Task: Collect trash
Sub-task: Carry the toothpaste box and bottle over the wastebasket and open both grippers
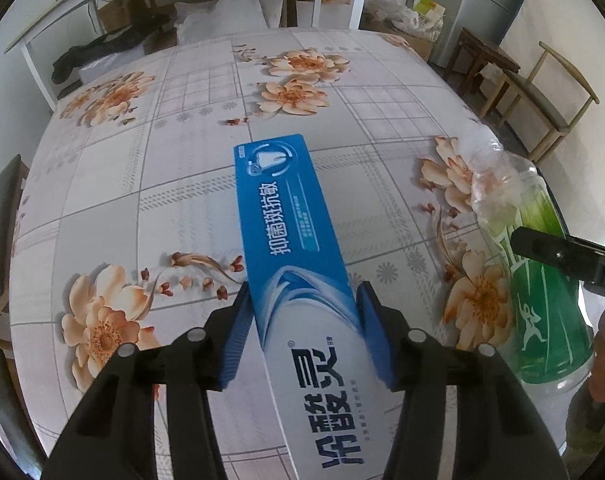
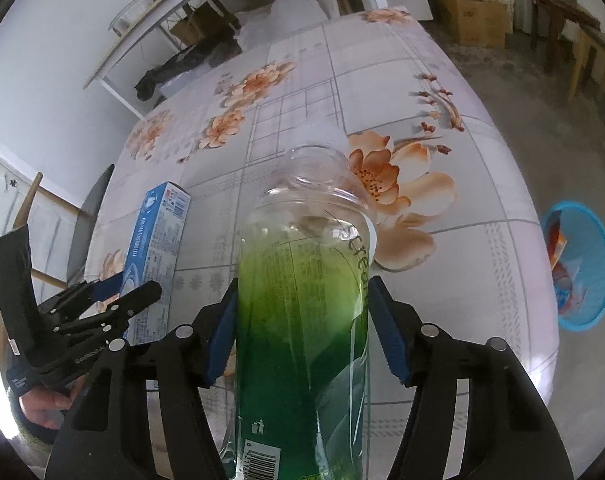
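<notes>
Left tool [image 1: 302, 336] clamps blue rectangular cardboard toothpaste box [image 1: 298, 276]; right tool [image 2: 302, 328] clamps clear green-labelled plastic bottle [image 2: 302, 320], both over floral desk [image 1: 182, 160]; box left of bottle.

Floral-print tabletop [image 1: 190, 92] fills mid-frame; white shelf [image 2: 150, 28] upper left; wooden chair [image 1: 542, 92] right; grey floor [image 2: 522, 92] w/ cardboard box [image 2: 472, 20].

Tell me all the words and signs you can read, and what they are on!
"抑菌斑抗敏": blue toothpaste box, held in the left gripper.
"冷酸灵": same box, big letters on its white end.
"scream": green bottle label, held in the right gripper.
Bin-man sign and a barcode: low on that label; digits too cut off to read.
Small print on box and bottle: too small to read.
</notes>
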